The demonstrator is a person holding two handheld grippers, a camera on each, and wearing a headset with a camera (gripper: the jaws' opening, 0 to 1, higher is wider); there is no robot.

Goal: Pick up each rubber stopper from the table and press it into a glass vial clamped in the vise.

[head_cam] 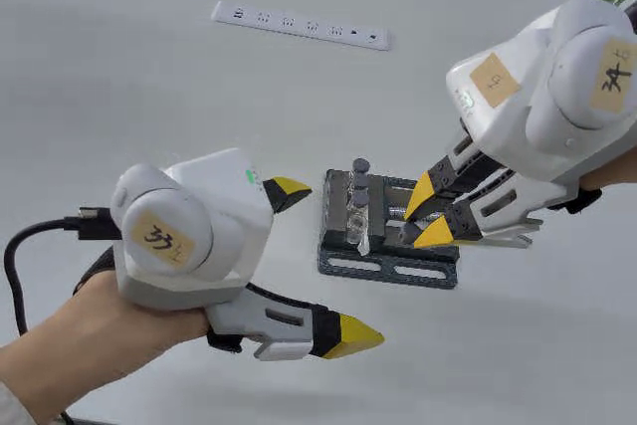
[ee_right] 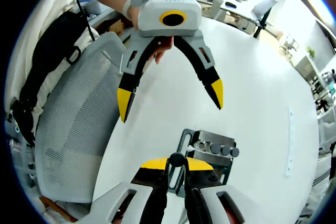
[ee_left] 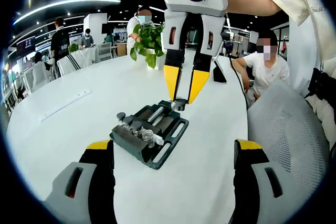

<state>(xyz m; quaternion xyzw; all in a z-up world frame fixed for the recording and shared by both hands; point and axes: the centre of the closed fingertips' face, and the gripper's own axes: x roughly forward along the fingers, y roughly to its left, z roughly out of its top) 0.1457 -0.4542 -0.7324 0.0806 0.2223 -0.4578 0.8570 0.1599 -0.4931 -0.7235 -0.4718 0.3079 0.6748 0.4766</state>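
From your head view, your left tool (head_cam: 323,261) carried a tan sticker (head_cam: 164,241) handwritten "33". Its yellow-tipped jaws stood wide apart above the smooth white surface (head_cam: 149,77), just beside the black metal vise (head_cam: 388,264). Your right tool (head_cam: 426,223) bore "34" on a like label, and the mark on a second label there could not be read. Clear glass vials (head_cam: 356,226) stood upright in a row in the vise, with dark rubber stoppers (head_cam: 360,165) capping those at the far end. A white power strip (head_cam: 299,25) lay well apart.

In the left gripper view, the stoppers looked rounded and matte, and the nearest vial looked clear at its top.

In the right gripper view, your right tool's jaws were clamped together on a small dark round knob (ee_right: 176,159) at the end of the vise's screw.
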